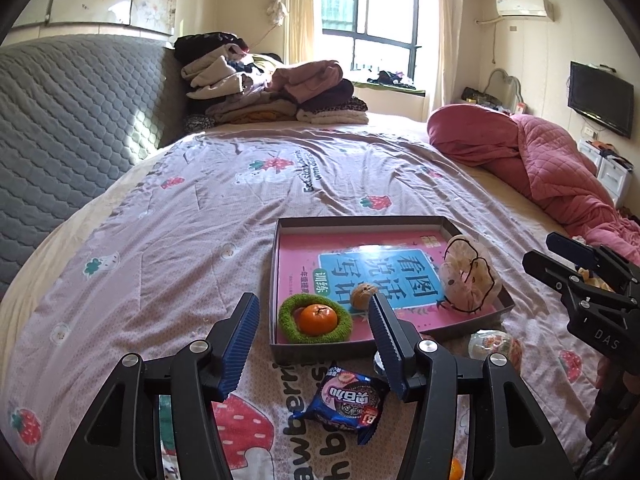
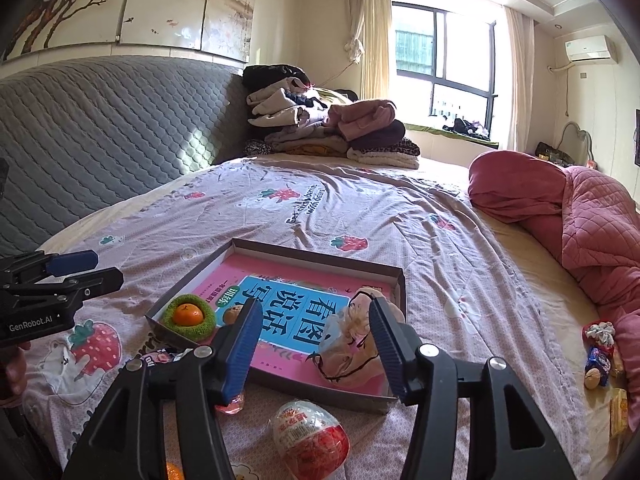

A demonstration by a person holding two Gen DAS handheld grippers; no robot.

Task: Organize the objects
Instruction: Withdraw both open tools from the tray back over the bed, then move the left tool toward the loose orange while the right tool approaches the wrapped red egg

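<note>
A shallow grey tray (image 1: 360, 221) (image 2: 320, 257) lies on the bed with a pink book (image 1: 304, 256) flat inside it. In the tray are an orange (image 1: 318, 318) (image 2: 189, 315) sitting in a green fuzzy ring, a walnut (image 1: 363, 295) (image 2: 231, 314) and a beige scrunchie with black cord (image 1: 468, 276) (image 2: 348, 344). My left gripper (image 1: 314, 300) (image 2: 106, 268) hovers open over the tray's near left corner, empty. My right gripper (image 2: 314, 308) (image 1: 540, 250) is open over the tray's near right part. The scrunchie rests in the tray just beyond its fingers, and the pads are not pressing on it.
In front of the tray lie a blue biscuit packet (image 1: 346, 400), a foil-wrapped egg (image 2: 310, 438) (image 1: 494, 346) and a small pink cup (image 2: 232, 406). More snacks (image 2: 600, 360) sit by the red quilt (image 2: 580, 224) at right. Folded clothes (image 1: 272, 88) are piled by the grey headboard.
</note>
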